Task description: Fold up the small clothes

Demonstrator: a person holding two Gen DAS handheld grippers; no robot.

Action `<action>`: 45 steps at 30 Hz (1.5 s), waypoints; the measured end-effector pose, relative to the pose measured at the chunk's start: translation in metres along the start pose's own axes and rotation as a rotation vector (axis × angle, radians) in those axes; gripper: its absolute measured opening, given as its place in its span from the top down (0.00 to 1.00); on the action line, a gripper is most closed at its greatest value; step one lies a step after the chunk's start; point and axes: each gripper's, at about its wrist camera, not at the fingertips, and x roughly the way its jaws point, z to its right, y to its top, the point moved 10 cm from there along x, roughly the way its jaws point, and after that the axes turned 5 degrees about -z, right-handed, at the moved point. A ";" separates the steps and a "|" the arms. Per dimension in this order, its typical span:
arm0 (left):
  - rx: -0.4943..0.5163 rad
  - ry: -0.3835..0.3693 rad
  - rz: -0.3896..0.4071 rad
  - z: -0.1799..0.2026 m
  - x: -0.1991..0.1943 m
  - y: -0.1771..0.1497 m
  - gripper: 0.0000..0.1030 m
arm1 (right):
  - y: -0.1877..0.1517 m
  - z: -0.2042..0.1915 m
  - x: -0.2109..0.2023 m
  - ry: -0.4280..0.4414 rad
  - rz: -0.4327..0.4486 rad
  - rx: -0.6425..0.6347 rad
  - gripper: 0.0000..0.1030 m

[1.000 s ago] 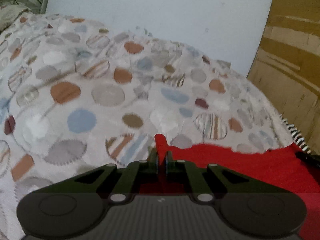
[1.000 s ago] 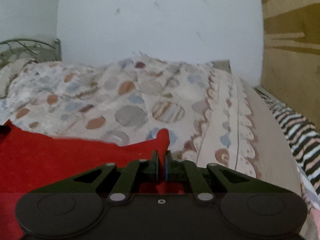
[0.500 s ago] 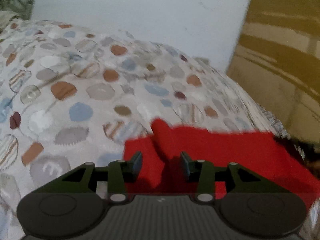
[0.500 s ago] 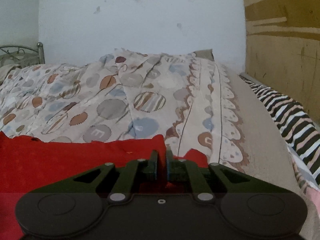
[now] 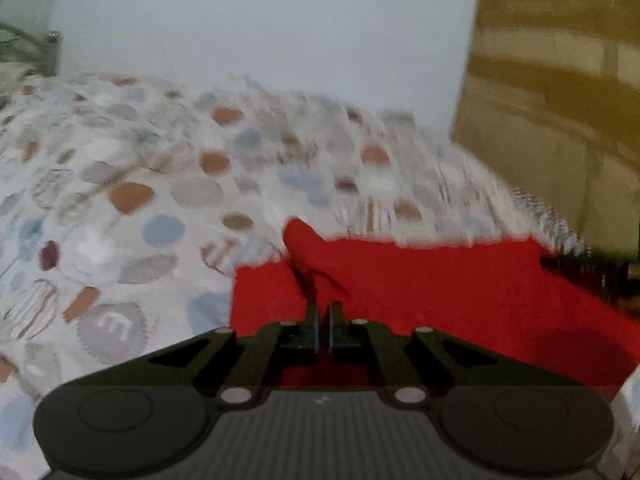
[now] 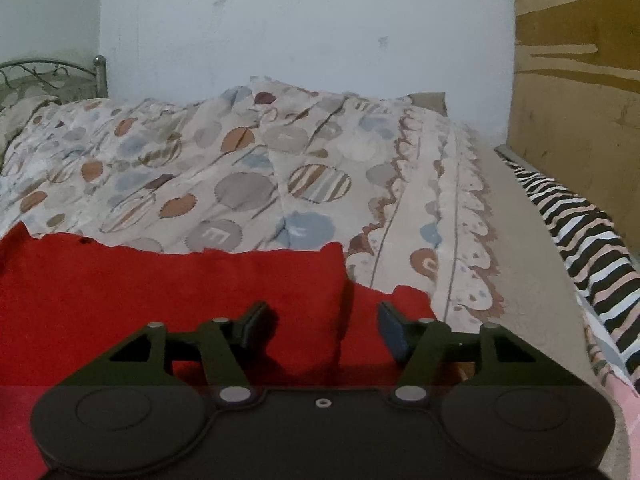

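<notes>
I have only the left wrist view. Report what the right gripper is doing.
Observer: The right gripper is open. Its jaws have just been opening, and a folded edge of the red garment lies between them, unpinched.
Operator: Tell me what lies right of that garment.
Observer: The scalloped border of the patterned bedsheet, then a black-and-white striped cloth along the bed's side.
Operator: Check the garment's far edge.
Observer: There is a small dark spot near its left end.
</notes>
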 end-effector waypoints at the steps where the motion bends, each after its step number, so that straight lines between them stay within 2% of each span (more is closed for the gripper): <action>1: -0.040 0.006 -0.002 -0.006 -0.001 -0.003 0.97 | 0.000 0.002 -0.001 -0.010 0.009 0.001 0.39; 5: -0.220 0.002 -0.089 -0.033 0.023 -0.026 0.97 | -0.004 0.006 -0.001 -0.065 0.011 -0.007 0.36; 7: -0.273 -0.007 -0.072 -0.038 0.022 -0.031 0.97 | -0.005 0.009 -0.001 -0.113 0.017 -0.018 0.36; 8: -0.279 -0.004 -0.056 -0.037 0.018 -0.032 0.97 | -0.006 0.012 -0.002 -0.154 0.022 -0.022 0.35; 10: -0.251 0.009 -0.045 -0.035 0.016 -0.035 0.97 | -0.009 0.022 -0.004 -0.198 0.018 0.013 0.28; 13: -0.204 0.017 -0.042 -0.029 0.017 -0.034 0.96 | -0.016 0.033 -0.002 -0.158 -0.007 0.076 0.25; 16: -0.194 0.014 -0.046 -0.022 0.016 -0.029 0.92 | -0.010 0.033 -0.014 -0.110 0.052 0.092 0.22; 17: -0.185 0.026 -0.045 -0.019 0.015 -0.028 0.89 | -0.008 0.033 -0.021 -0.099 0.072 0.096 0.17; 19: -0.165 0.035 -0.041 -0.014 0.013 -0.026 0.71 | -0.005 0.032 -0.035 -0.097 0.104 0.099 0.10; 20: -0.161 0.040 -0.038 -0.012 0.010 -0.026 0.44 | -0.004 0.032 -0.042 -0.092 0.117 0.092 0.08; 21: -0.166 0.054 -0.033 -0.011 0.006 -0.026 0.23 | -0.003 0.029 -0.049 -0.086 0.126 0.076 0.06; 25: -0.149 0.088 -0.006 -0.005 -0.011 -0.024 0.11 | -0.005 0.013 -0.075 -0.097 0.140 -0.020 0.01; 26: -0.144 0.097 -0.005 -0.004 -0.016 -0.025 0.04 | -0.006 0.007 -0.081 -0.106 0.146 -0.044 0.01; 27: -0.145 0.113 0.000 -0.003 -0.021 -0.025 0.01 | -0.006 0.002 -0.088 -0.116 0.153 -0.065 0.01; 29: -0.155 0.138 0.013 -0.002 -0.031 -0.029 0.01 | -0.007 -0.010 -0.100 -0.140 0.167 -0.098 0.01; 34: -0.249 0.116 -0.007 0.000 -0.040 -0.042 0.00 | -0.010 -0.031 -0.118 -0.194 0.177 -0.093 0.01; 40: -0.421 0.111 -0.045 -0.012 -0.042 -0.066 0.00 | -0.015 -0.079 -0.121 -0.120 0.167 -0.135 0.01; 45: -0.456 0.075 -0.077 -0.014 -0.043 -0.086 0.00 | -0.029 -0.118 -0.112 -0.082 0.158 -0.190 0.01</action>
